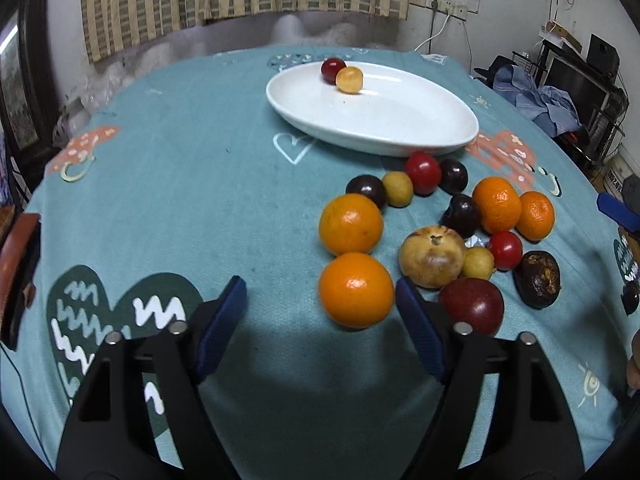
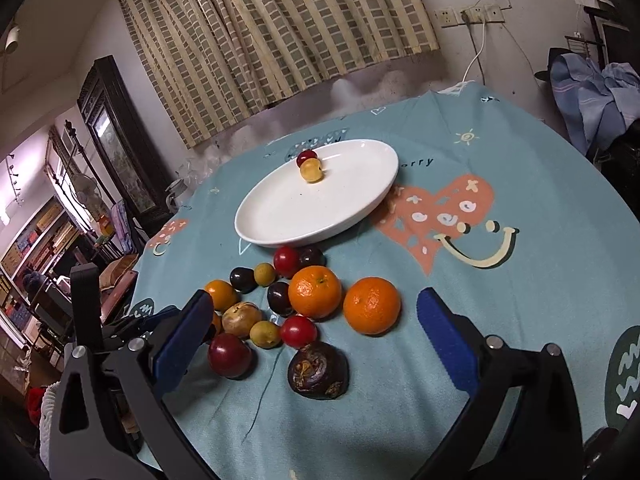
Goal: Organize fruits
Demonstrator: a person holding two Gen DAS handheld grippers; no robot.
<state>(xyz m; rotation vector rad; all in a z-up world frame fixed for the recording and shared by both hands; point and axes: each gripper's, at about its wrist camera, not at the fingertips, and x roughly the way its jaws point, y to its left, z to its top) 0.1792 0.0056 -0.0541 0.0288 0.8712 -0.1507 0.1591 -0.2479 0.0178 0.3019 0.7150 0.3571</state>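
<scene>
Left gripper [image 1: 320, 300] had its blue pads wide apart and empty, its right pad just beside the nearest orange [image 1: 356, 290]. Right gripper [image 2: 314, 312] was likewise spread wide, holding nothing, above the loose fruit pile [image 2: 296, 312] on the teal tablecloth [image 2: 500, 288]. Farther back, the white oval plate [image 2: 340, 208] carried one red fruit [image 2: 306, 157] touching one yellow fruit [image 2: 311, 170].

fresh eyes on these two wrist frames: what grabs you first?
The heap of loose fruit on the teal tablecloth: oranges, red and dark plums, small yellow ones, just in front of both open grippers. Next, the white oval plate behind the heap, holding only a red fruit and a yellow fruit touching near its far rim.
</scene>
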